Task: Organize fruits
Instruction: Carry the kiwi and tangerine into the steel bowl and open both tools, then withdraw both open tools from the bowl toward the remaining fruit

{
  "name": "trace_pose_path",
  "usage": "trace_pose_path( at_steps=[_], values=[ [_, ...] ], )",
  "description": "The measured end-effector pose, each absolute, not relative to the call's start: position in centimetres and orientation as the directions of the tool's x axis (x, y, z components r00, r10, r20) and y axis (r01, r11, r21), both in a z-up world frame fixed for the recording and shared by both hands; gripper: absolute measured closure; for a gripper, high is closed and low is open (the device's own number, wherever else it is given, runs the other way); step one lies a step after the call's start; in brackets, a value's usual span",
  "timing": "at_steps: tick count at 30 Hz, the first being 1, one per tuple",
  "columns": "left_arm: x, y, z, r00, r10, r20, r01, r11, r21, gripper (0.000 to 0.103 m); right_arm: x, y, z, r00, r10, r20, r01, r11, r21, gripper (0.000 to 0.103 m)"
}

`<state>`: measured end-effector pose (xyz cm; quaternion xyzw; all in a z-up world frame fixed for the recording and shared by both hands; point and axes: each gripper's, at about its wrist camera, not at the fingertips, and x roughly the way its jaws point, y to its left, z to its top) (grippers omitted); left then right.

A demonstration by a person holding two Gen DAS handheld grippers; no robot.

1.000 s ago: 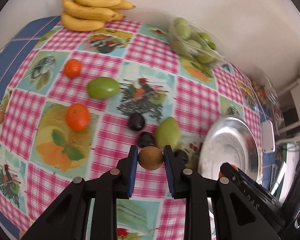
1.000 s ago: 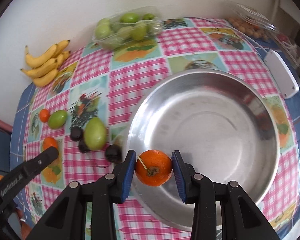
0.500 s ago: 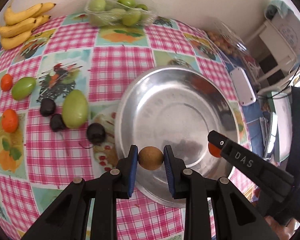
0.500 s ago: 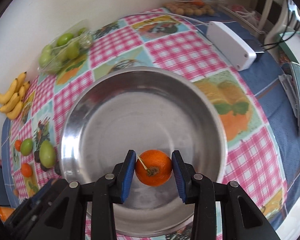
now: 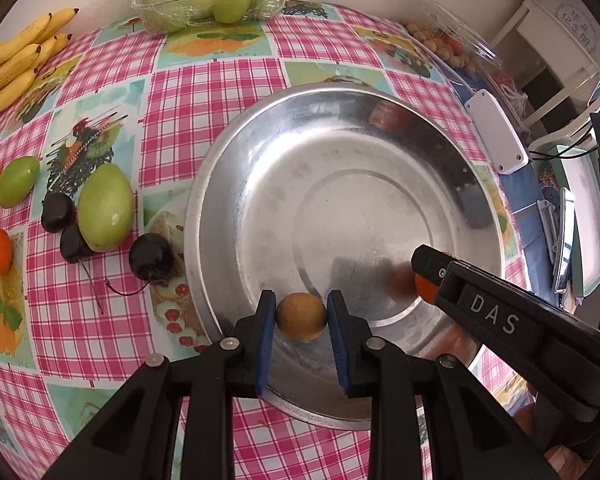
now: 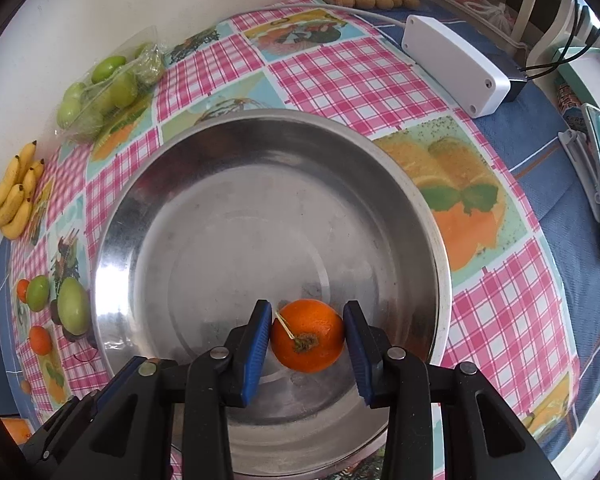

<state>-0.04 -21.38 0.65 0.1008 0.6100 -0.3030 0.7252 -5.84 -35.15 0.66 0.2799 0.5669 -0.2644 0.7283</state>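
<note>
Since a second earlier, both grippers had swung over the steel bowl (image 5: 228, 184). The left gripper (image 5: 301, 316) stayed clamped on the brown fruit (image 5: 301, 316) at six o'clock, the right gripper (image 6: 306, 334) on the orange (image 6: 306, 334).

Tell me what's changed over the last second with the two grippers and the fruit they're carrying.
Both grippers swung from the loose fruit side to over the metal bowl. The left gripper carried its small brown fruit over the near rim; the right gripper brought its orange further over the bowl. Neither let go. The bowl is still empty, and the table fruit hasn't moved.
</note>
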Motion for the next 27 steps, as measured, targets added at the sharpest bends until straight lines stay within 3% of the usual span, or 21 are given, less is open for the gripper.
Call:
trace_pose_path(
  at_steps=[7, 10, 12, 17, 19, 21, 25, 27],
  values=[
    [0.0, -21.9, 0.5, 0.075, -0.316, -0.946, 0.568, 0.793, -0.220, 0.076, -5.5, -35.3, 0.8, 0.212, -0.068, -0.975, 0.708, 0.698, 0.105, 0.062],
    [-0.2, -21.7, 1.2, 0.083, -0.320, -0.944, 0.576, 0.788, -0.216, 0.064, -5.5, -35.4, 0.9, 0.224, -0.058, -0.973, 0.710, 0.693, 0.122, 0.055],
    [-0.1, -21.5, 1.9, 0.087, -0.329, -0.940, 0.577, 0.786, -0.221, 0.064, -6.0, -35.4, 1.6, 0.233, -0.063, -0.970, 0.707, 0.696, 0.125, 0.050],
    [0.7, -20.1, 3.6, 0.116, -0.347, -0.931, 0.540, 0.809, -0.234, 0.061, -6.0, -35.2, 3.3, 0.277, -0.081, -0.958, 0.697, 0.703, 0.142, 0.050],
    [1.4, -19.0, 4.0, 0.136, -0.341, -0.930, 0.502, 0.833, -0.232, 0.050, -6.1, -35.2, 3.9, 0.292, -0.088, -0.952, 0.692, 0.706, 0.148, 0.050],
    [2.2, -17.7, 4.1, 0.160, -0.337, -0.928, 0.461, 0.857, -0.232, 0.031, -6.1, -35.1, 4.3, 0.298, -0.094, -0.950, 0.689, 0.710, 0.146, 0.049],
    [4.1, -14.8, 3.8, 0.204, -0.276, -0.939, 0.350, 0.917, -0.193, 0.028, -6.1, -34.7, 4.5, 0.300, -0.087, -0.950, 0.672, 0.726, 0.146, 0.046],
    [4.8, -13.4, 3.5, 0.233, -0.222, -0.947, 0.299, 0.943, -0.148, 0.018, -5.7, -34.3, 4.3, 0.294, -0.083, -0.952, 0.658, 0.740, 0.139, 0.044]
  ],
)
